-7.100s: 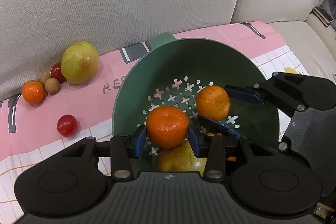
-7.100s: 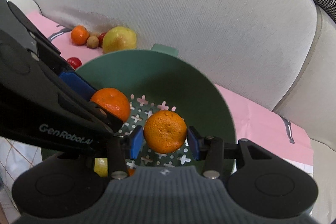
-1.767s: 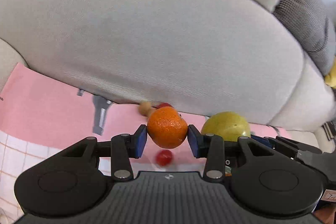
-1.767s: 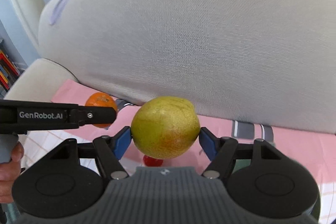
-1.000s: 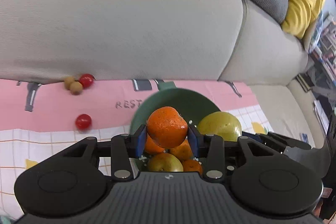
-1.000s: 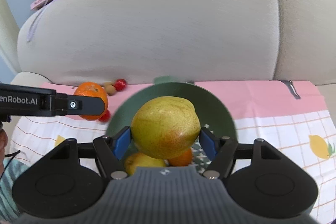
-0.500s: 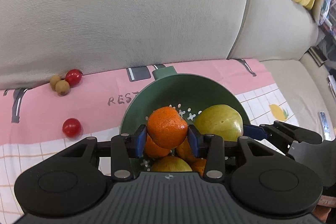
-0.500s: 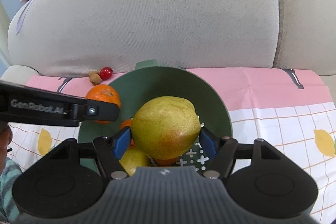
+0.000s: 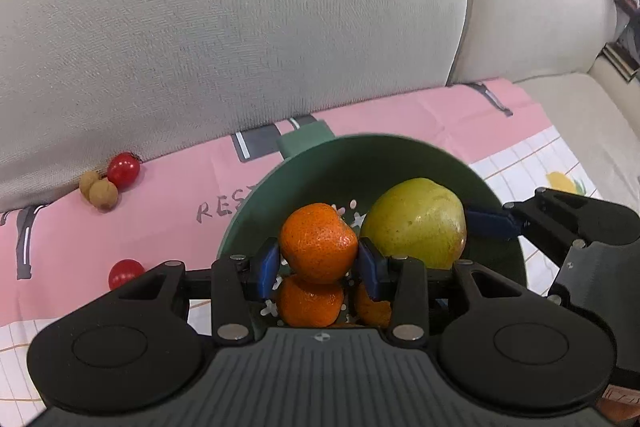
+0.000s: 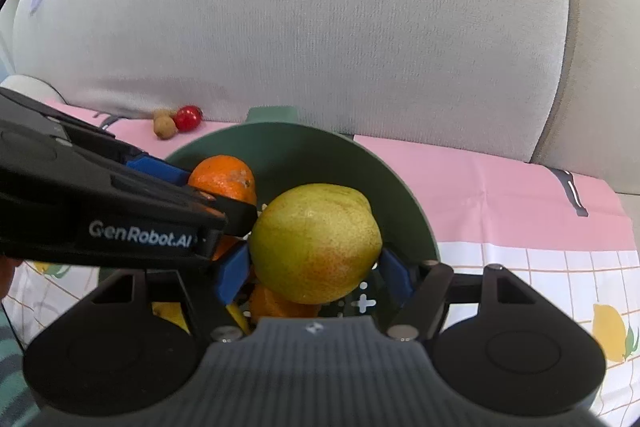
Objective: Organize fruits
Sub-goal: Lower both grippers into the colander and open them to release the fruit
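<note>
Now, largest first, we list what we see.
Sofa (image 9: 240,27): grey backrest behind everything.
Cloth (image 9: 400,115): pink, spread under the bowl.
Bowl (image 9: 384,155): green, holding oranges already.
Right gripper (image 10: 314,273): our fingers clamp the pear (image 10: 316,243) over the bowl.
Left gripper (image 9: 318,265): our fingers pinch an orange (image 9: 318,243) above the bowl.
Tomatoes (image 9: 124,165): loose on the cloth, well left of the bowl.

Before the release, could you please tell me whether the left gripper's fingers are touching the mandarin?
Touching. The left wrist view shows both blue fingers pressed against the sides of the mandarin, no gap visible.
</note>
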Motion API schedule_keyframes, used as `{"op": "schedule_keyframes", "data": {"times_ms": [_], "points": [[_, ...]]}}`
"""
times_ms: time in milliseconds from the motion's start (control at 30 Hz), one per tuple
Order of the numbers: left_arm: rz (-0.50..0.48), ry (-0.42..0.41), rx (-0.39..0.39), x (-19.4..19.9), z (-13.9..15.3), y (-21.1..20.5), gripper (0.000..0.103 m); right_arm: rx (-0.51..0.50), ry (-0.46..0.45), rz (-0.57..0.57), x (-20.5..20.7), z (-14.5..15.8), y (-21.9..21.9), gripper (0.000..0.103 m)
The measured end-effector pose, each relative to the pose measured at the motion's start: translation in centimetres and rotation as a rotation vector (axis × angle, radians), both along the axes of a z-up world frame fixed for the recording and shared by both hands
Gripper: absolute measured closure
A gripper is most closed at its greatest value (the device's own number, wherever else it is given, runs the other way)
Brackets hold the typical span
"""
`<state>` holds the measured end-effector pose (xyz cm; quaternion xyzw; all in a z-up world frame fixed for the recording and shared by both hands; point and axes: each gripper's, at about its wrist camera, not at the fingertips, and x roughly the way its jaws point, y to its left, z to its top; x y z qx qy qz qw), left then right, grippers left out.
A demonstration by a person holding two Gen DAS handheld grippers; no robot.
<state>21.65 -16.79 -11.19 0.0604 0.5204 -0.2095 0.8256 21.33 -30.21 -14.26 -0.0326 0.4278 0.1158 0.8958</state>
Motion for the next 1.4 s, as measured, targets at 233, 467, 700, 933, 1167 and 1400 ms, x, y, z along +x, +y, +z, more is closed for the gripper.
{"op": "schedule_keyframes", "data": {"times_ms": [233,467,700,933,1167,1400], "points": [[0.014,0.025,0.024,0.8,-1.1,-0.1,0.056,-0.035,-0.003,0.0,0.6,-0.3,0.1,0.036],[0.025,0.038,0.031,1.4,-1.6,0.0,0.056,-0.051,0.003,0.005,1.0,-0.4,0.3,0.037],[0.009,0.027,0.035,1.3,-1.6,-0.1,0.056,-0.071,-0.003,0.009,0.7,-0.4,0.7,0.037],[0.016,0.022,0.031,1.2,-1.4,0.1,0.055,-0.067,-0.013,0.014,0.4,-0.1,0.6,0.039],[0.044,0.042,0.0,1.2,-1.0,0.9,0.048,-0.069,-0.029,0.018,-0.1,0.7,0.8,0.038],[0.055,0.036,-0.022,0.6,0.0,1.6,0.042,-0.067,-0.045,-0.006,-0.8,1.7,0.7,0.03]]}}
